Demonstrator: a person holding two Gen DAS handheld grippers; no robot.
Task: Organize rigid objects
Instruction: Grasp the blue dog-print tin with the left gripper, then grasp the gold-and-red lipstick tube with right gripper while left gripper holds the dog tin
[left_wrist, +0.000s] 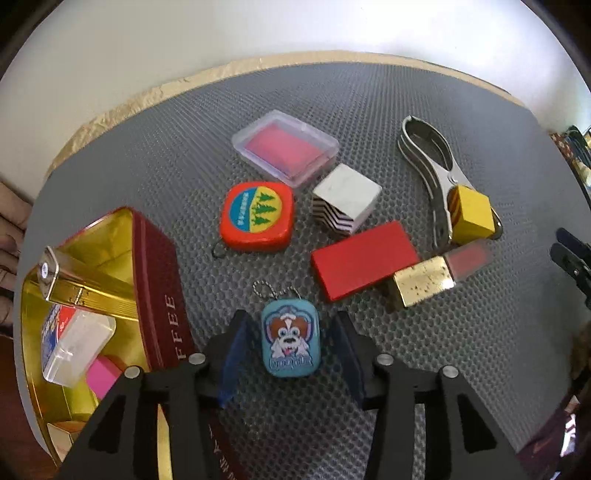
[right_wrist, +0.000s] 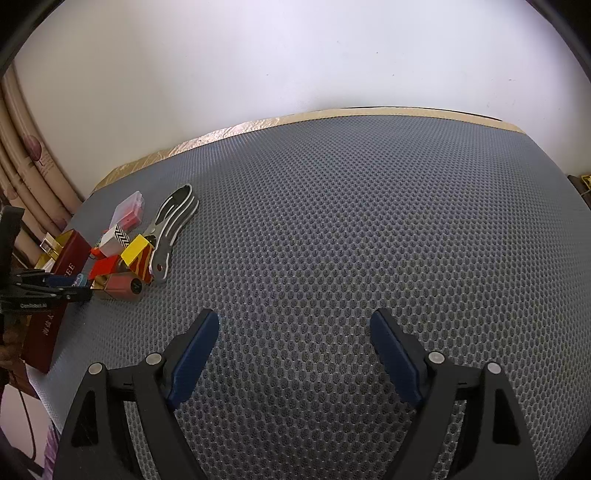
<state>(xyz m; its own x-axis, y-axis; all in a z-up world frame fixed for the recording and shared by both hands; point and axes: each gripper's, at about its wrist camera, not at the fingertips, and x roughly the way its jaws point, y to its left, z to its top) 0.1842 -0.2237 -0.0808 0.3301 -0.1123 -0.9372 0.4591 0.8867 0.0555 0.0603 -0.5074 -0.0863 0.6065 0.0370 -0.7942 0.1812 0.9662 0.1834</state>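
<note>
My left gripper (left_wrist: 290, 332) is open, its blue pads either side of a blue dog-picture tag (left_wrist: 290, 338) with a bead chain, lying on the grey mat; small gaps show on both sides. Beyond it lie an orange tape measure (left_wrist: 257, 217), a red flat block (left_wrist: 364, 259), a white zigzag-sided box (left_wrist: 346, 199), a clear case with a pink pad (left_wrist: 285, 148), a gold-capped lipstick (left_wrist: 439, 275), a yellow cube (left_wrist: 472, 215) and a metal clamp (left_wrist: 430, 162). A dark red tin (left_wrist: 88, 306) with a gold inside stands at the left. My right gripper (right_wrist: 293, 332) is open and empty over bare mat.
The tin holds a clear box (left_wrist: 77, 349), a pink block (left_wrist: 101, 376) and a gold bar (left_wrist: 74, 284). The mat's far edge with gold tape (left_wrist: 221, 74) meets a white wall. In the right wrist view the object cluster (right_wrist: 125, 251) and left gripper (right_wrist: 55, 288) sit far left.
</note>
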